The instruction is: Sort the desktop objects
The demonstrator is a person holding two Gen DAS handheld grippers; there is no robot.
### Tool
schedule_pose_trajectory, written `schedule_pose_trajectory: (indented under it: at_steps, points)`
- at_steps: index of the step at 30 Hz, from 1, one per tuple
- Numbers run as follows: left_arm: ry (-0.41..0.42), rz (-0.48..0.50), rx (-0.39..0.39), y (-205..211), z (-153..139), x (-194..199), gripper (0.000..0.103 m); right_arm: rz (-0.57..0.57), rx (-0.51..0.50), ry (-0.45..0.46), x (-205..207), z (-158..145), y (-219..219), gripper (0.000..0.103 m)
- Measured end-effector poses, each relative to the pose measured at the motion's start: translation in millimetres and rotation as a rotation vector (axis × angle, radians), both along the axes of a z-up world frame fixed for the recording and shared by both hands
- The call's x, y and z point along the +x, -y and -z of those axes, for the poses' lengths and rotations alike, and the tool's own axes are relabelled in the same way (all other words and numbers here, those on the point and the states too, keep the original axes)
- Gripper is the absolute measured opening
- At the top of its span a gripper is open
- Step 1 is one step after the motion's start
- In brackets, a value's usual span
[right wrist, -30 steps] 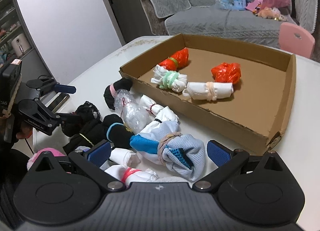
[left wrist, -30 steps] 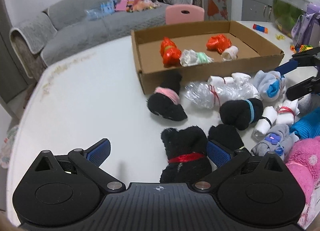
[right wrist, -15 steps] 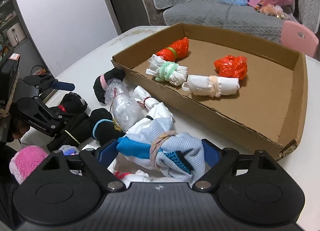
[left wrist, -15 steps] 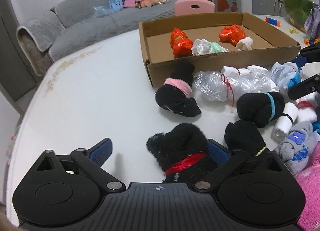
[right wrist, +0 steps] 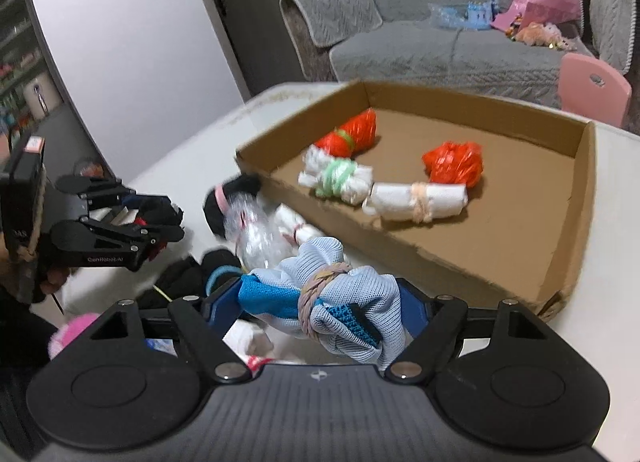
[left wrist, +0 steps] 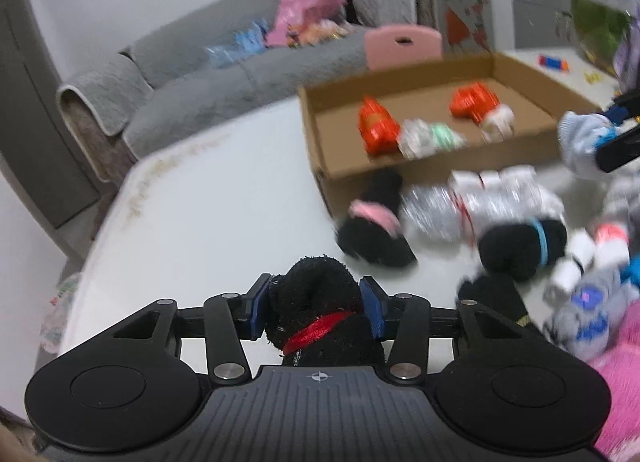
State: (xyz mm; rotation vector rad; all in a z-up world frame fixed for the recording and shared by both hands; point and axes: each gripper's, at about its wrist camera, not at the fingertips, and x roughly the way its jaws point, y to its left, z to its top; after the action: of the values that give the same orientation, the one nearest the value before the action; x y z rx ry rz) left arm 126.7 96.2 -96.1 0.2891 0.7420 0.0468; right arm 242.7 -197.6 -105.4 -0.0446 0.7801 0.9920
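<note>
My left gripper (left wrist: 316, 312) is shut on a black sock bundle with a red band (left wrist: 320, 322) and holds it above the white table (left wrist: 208, 197). My right gripper (right wrist: 316, 306) is shut on a light blue sock bundle tied with a tan band (right wrist: 332, 302), lifted near the front wall of the cardboard box (right wrist: 460, 258). The box holds two orange bundles (right wrist: 352, 133), a white and green bundle (right wrist: 340, 179) and a white roll (right wrist: 420, 201). The box also shows in the left wrist view (left wrist: 436, 169).
Loose bundles lie in front of the box: a black one with a pink band (left wrist: 372, 225), a clear plastic one (left wrist: 436, 209), a black one with a blue band (left wrist: 524, 242), a grey one (left wrist: 588, 322) and a pink one (left wrist: 620, 382). A pink chair (left wrist: 404, 41) and grey sofa (left wrist: 240, 73) stand behind.
Both grippers have shut on their bundles and lifted them: the left on the black red-banded bundle, the right on the light blue one. The views have shifted and blurred with motion.
</note>
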Motion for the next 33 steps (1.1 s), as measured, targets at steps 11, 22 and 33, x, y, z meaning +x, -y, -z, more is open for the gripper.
schedule_pose_trajectory:
  at_steps: [11,22,33]
  points:
    - [0.079,-0.019,-0.055,22,-47,48,0.053,0.174,0.214,0.059,28,-41,42,0.076]
    - [0.145,0.048,-0.099,65,-74,130,0.054,0.278,0.345,0.094,64,-53,49,0.076]
    - [0.148,0.072,-0.149,70,-59,180,0.054,0.327,0.367,0.082,89,-46,37,0.077]
